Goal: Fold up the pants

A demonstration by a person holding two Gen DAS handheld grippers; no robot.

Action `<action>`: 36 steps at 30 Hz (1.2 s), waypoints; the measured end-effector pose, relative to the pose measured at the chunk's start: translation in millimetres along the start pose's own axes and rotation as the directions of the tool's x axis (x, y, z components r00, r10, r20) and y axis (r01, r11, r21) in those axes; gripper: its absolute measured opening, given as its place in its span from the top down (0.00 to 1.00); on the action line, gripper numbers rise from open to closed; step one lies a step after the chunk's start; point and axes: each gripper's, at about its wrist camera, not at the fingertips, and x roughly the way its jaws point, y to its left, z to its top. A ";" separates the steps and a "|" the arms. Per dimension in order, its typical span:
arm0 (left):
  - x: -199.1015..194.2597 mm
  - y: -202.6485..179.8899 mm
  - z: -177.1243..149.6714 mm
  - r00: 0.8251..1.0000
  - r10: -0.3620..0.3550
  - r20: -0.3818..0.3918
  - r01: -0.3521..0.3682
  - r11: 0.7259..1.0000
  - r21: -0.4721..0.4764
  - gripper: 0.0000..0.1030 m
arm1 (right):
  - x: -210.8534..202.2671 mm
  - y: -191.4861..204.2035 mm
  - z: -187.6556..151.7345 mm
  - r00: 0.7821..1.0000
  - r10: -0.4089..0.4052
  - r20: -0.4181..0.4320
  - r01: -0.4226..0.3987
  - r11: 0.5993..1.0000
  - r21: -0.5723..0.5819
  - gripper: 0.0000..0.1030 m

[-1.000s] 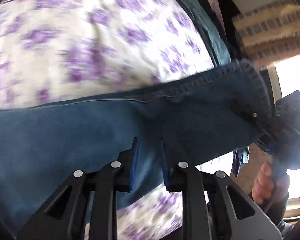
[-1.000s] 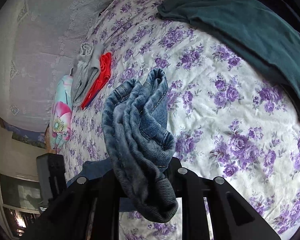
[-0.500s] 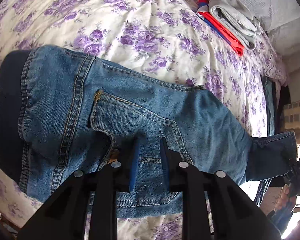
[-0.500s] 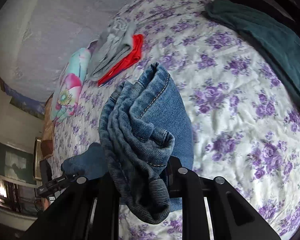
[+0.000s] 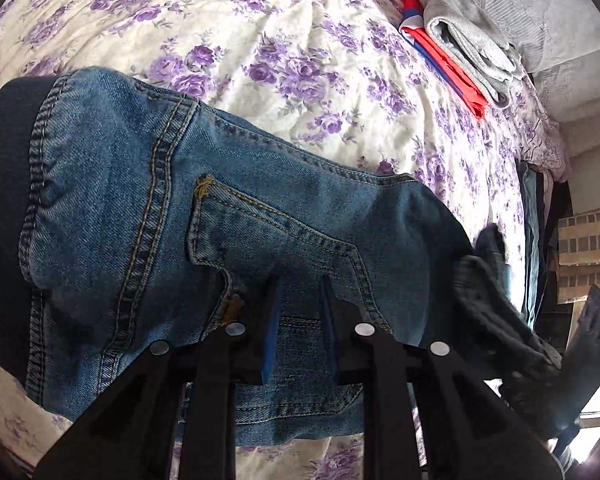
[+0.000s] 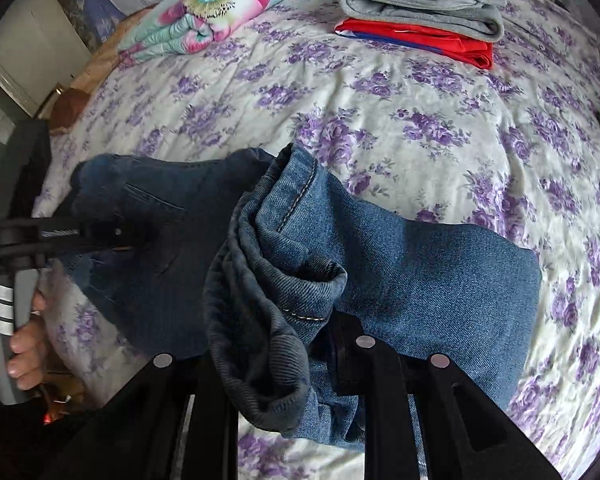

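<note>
Holding blue jeans [image 5: 228,208] over a bed with a purple-flowered sheet [image 5: 308,40], we go left to right. In the left wrist view the dark waistband sits at the far left edge, then the stitched seat seam, then a back pocket [image 5: 276,248] in the middle. Our left gripper [image 5: 298,312] sits low at centre, its blue-padded fingers [image 5: 271,324] close together with a narrow gap, denim showing between and behind them. We cannot tell if they pinch the cloth or only hover over it. Further right the denim narrows toward the right gripper [image 5: 496,304], seen here as a dark body at the edge of the fabric. Top right lies a folded grey garment [image 5: 468,36] stacked on a folded red one [image 5: 448,68].

In the right wrist view, far left, a bare hand [image 6: 24,336] wraps the grey handle of the left gripper [image 6: 132,240], whose dark arm reaches across the shadowed waist part of the jeans [image 6: 412,264]. At centre a bunched hem and folds of denim rise out of our right gripper [image 6: 300,352], which is clamped on that wad, fingers mostly hidden by cloth. To the right the lighter leg fabric spreads flat on the sheet [image 6: 460,128]. Along the top, from left: a rolled floral blanket [image 6: 216,4], then the grey garment [image 6: 420,0] resting on the red one [image 6: 420,36].
</note>
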 end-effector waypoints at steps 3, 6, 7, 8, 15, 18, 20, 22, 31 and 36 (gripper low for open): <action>1.9 -1.4 0.3 1.000 0.004 0.003 -0.004 1.000 0.002 0.83 | 11.5 1.1 -2.2 1.000 -0.008 0.001 0.008 1.000 0.015 0.62; 1.6 0.4 0.4 1.000 -0.007 -0.001 0.007 1.000 -0.004 0.83 | 3.1 17.6 0.0 0.995 0.087 -0.055 -0.091 0.994 -0.064 0.31; 0.7 2.5 0.1 1.000 -0.011 -0.002 0.011 1.000 -0.005 0.83 | -3.6 20.5 0.3 0.990 0.121 -0.079 -0.126 0.990 -0.065 0.31; 0.8 3.1 0.5 1.000 -0.014 -0.005 0.014 1.000 -0.007 0.83 | -10.5 21.5 1.5 0.979 0.173 -0.106 -0.179 0.982 -0.055 0.31; -0.7 6.5 0.1 1.000 -0.023 -0.008 0.023 1.000 -0.006 0.83 | -57.6 15.6 10.5 0.969 0.242 -0.051 -0.246 0.963 -0.107 0.99; -0.6 6.3 0.5 1.000 -0.021 -0.011 0.021 1.000 -0.004 0.83 | -29.7 12.2 7.8 0.963 0.242 -0.120 -0.251 0.965 -0.072 0.99; -0.8 5.9 0.4 1.000 -0.018 -0.013 0.018 1.000 0.001 0.83 | 2.7 16.2 1.8 0.962 0.185 -0.199 -0.204 0.976 -0.080 1.00; -0.7 5.9 0.9 1.000 -0.015 -0.016 0.015 1.000 0.005 0.83 | 28.7 15.5 -2.1 0.961 0.162 -0.225 -0.177 0.983 -0.049 1.00; -69.3 7.4 -2.1 0.996 -0.006 0.088 0.007 1.000 -0.004 0.75 | -3.3 9.0 12.9 0.946 0.234 -0.226 -0.238 0.971 0.011 0.95; -148.3 50.7 -25.3 0.970 0.083 0.229 -0.058 0.991 -0.117 0.28 | -54.5 -13.9 10.7 0.957 0.275 -0.089 -0.272 0.961 0.039 0.95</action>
